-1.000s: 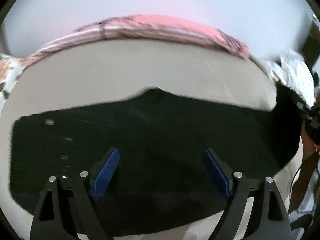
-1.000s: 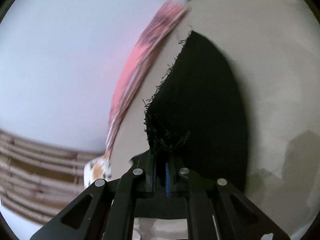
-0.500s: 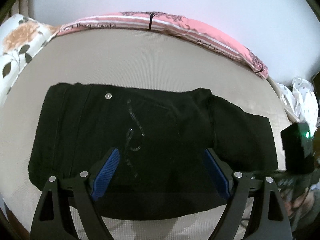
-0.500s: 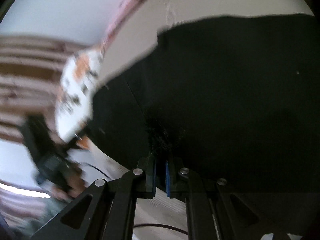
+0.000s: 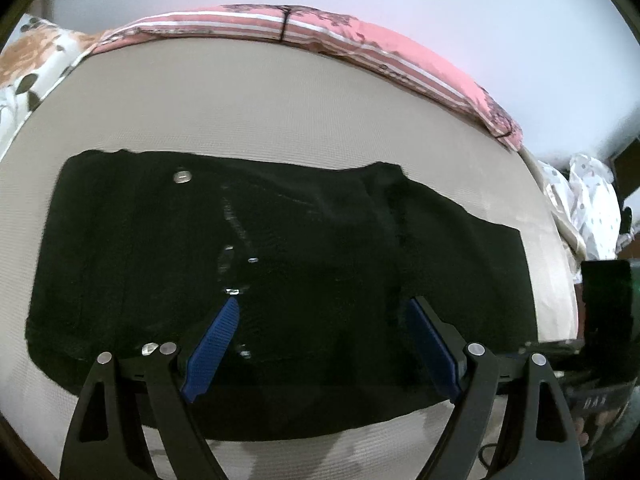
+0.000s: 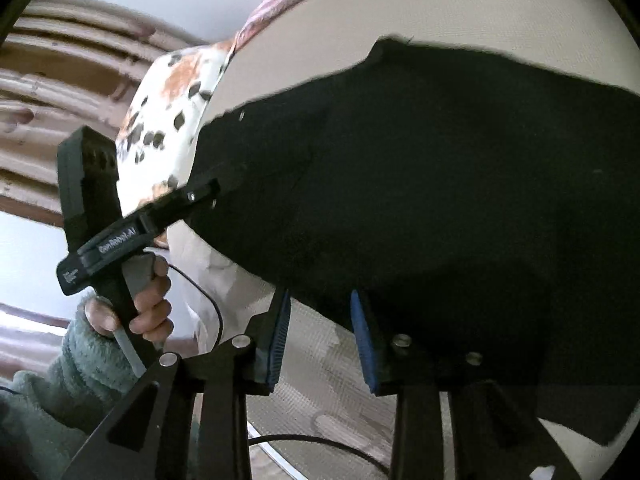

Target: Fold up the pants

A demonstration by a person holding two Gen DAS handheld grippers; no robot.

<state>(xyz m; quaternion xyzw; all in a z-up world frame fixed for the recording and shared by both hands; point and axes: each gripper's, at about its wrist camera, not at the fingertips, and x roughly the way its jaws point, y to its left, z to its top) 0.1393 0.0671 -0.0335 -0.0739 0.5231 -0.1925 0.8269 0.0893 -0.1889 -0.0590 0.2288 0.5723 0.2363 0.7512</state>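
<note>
Pants (image 5: 280,280) lie flat on the bed (image 5: 280,100), black, folded over into a broad band that runs left to right across my left view, with the metal button (image 5: 182,177) near the far left end. My left tongs (image 5: 320,344) stand wide, empty, hovering over the near edge of the cloth. My right tongs (image 6: 320,332) are parted too and grip nothing; the near hem of the pants sits just at their tips, over the beige mattress cover. The left hand (image 6: 140,304) shows in the right view, wrapped round its handle.

I judge one fold is laid down and the next wants a fresh grip. To do it well I'd bring each pair of tongs down on one end of the band and pinch through every layer at the edge, not just the top one. Then I'd lift both corners level and carry them across together, so the fold lands square. Dark cloth hides the layer edges, so I'd go slowly.
</note>
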